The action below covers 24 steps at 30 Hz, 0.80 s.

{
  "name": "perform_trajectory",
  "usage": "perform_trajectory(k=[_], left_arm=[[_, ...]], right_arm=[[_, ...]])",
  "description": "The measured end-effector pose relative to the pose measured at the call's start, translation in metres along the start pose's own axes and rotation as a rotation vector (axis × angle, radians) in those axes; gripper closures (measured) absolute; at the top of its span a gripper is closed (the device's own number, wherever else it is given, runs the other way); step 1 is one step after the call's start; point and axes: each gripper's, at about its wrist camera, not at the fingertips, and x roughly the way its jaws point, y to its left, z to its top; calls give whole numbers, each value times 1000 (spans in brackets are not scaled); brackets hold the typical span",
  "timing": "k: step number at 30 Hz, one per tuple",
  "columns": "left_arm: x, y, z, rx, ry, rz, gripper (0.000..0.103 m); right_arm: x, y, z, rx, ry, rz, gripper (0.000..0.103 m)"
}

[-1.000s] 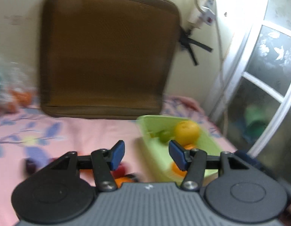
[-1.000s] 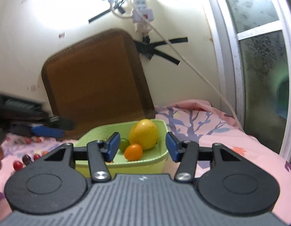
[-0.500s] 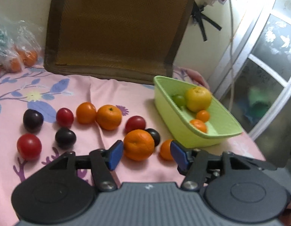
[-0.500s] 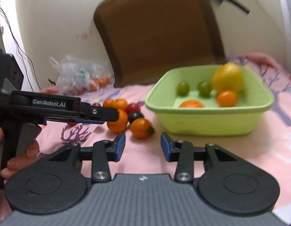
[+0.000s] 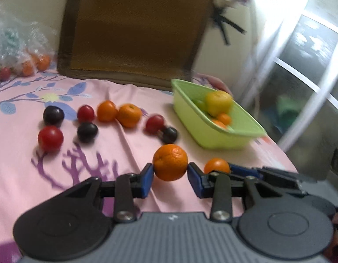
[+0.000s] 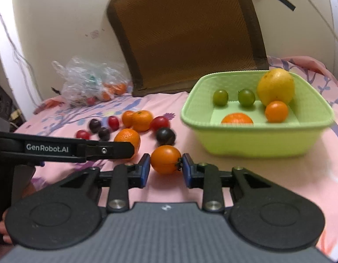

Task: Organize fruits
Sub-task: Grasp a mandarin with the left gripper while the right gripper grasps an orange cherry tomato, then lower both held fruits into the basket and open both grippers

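Note:
A green basket (image 5: 221,141) (image 6: 256,140) stands on the pink cloth at the right and holds a yellow fruit (image 6: 275,87), two green fruits and two orange ones. My left gripper (image 5: 170,172) has its blue pads against both sides of a dimpled orange (image 5: 170,161) on the cloth. My right gripper (image 6: 166,164) has its pads against both sides of a smooth orange tomato (image 6: 165,159) on the cloth. The left gripper's finger (image 6: 81,150) reaches in from the left in the right wrist view.
Several loose red, dark and orange fruits (image 5: 88,120) lie on the cloth left of the basket. A clear bag of fruit (image 6: 92,85) sits at the back left. A brown cushion (image 5: 134,28) leans on the wall behind. A glass door (image 5: 311,65) is at the right.
Both grippers have dropped from facing the wall and basket to the cloth. The left one closed in around the dimpled orange, the right one around the orange tomato.

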Motion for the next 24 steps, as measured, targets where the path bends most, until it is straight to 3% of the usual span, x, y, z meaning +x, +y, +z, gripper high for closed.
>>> perform_trajectory(k=[5,8,9,11,15,24], left_arm=[[-22,-36,-34,163,40,-39,68],[-22,-51,-47,227,51,-20,67],[-22,-55,-49,243,48,-3,62],[-21,-58,-50,238,53,0,53],[-27,-64,-47,244,35,3,47],[-16,-74,-52,288,66,30,47]], right_arm=[[-50,2,-30,-59,-49,-7,69],[-71,3,-46,-91,-55,-37,69],[-74,4,-50,-103,-51,-51,69],[-76,6,-55,-131,-41,-78,68],[-75,4,-64,-134,-17,-85,67],[-80,6,-69,-151,-36,-75,57]])
